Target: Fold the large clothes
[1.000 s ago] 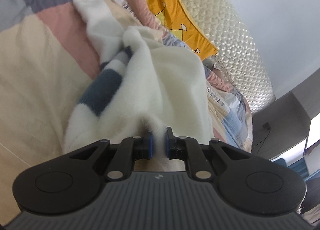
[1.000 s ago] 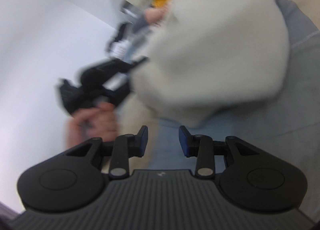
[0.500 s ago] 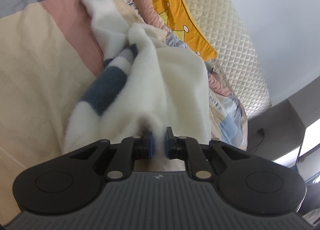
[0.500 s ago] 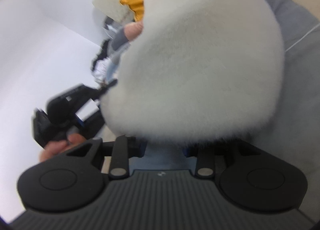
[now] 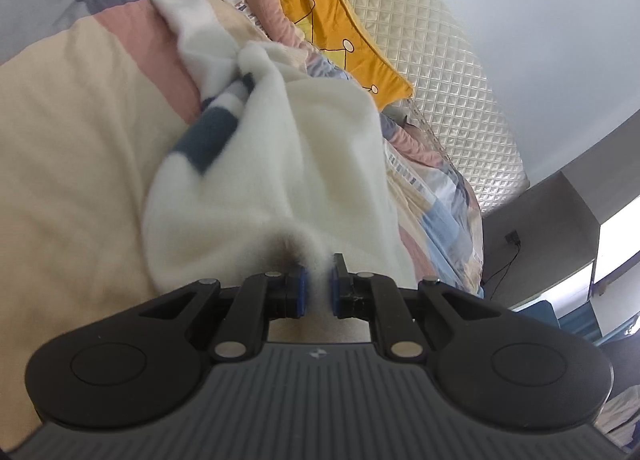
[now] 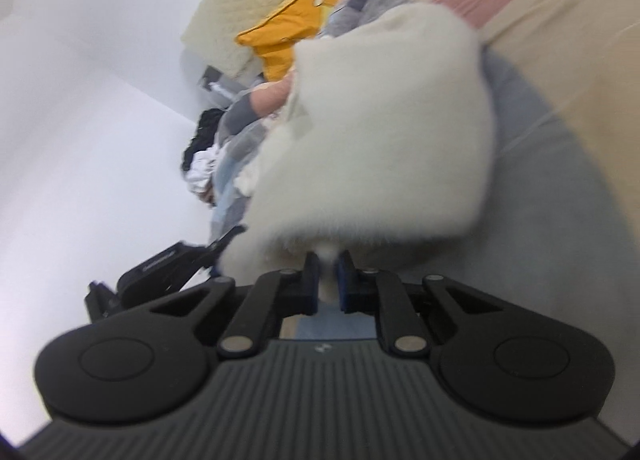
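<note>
Pointing slightly downward, the left gripper (image 5: 317,287) pinched a fold of the white fleece garment (image 5: 280,163), which trailed away across the patchwork quilt (image 5: 72,147) toward the yellow pillow (image 5: 340,39). The right gripper (image 6: 329,283), its jaws just having closed, clamped another edge of the garment.

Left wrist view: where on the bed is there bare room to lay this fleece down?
The broad cream panel of the quilt, bordered by its pink stripe above and the white fleece garment to its right, is free. The far side is crowded: yellow cushion, rumpled bedding and the quilted headboard. Both tongs, left and right, grip the fleece.
</note>
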Tool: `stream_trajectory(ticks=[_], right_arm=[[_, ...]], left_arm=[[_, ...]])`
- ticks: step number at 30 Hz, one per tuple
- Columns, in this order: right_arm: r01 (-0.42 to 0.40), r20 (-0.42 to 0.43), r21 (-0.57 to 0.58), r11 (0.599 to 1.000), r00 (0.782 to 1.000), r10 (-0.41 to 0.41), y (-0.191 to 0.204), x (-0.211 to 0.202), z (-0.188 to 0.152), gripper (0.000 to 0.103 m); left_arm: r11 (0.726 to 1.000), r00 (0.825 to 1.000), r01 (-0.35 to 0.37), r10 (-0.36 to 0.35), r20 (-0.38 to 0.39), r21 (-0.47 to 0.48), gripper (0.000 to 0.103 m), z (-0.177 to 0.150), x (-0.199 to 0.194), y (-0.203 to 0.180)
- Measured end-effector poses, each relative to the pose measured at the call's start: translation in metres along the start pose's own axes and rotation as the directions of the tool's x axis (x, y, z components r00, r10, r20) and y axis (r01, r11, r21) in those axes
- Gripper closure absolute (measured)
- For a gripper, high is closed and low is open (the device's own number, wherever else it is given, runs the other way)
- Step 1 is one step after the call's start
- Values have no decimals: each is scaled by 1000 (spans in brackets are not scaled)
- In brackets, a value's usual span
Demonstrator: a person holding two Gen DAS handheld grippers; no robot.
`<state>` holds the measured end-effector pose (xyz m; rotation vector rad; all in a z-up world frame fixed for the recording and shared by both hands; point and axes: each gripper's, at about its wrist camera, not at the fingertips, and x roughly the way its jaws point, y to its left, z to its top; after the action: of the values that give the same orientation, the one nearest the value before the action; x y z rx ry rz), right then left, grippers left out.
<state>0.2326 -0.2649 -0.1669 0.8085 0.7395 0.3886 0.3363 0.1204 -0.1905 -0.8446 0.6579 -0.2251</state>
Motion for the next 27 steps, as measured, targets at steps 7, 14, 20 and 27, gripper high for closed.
stream_trajectory(ticks=[7,14,20,27], right_arm=[[29,41,-62,998,999,-27,7,-42,-10,100],[106,-25,56,993,994,-104,-35,-26,-28,96],[36,-6,246,969,999,-36,-72,-12,-32,95],[-52,66,305,951,997,34,-78,3,-27,50]], left_arm=[[998,998,-53,53,-15,20,89,-38,-36,-9],[995,995,-102,102,16,-3,89,-52,-46,-6],[995,996,-36,43,76,-88,89,-46,-45,5],[988,992,-23,41,117,-155,89,-30,-35,16]])
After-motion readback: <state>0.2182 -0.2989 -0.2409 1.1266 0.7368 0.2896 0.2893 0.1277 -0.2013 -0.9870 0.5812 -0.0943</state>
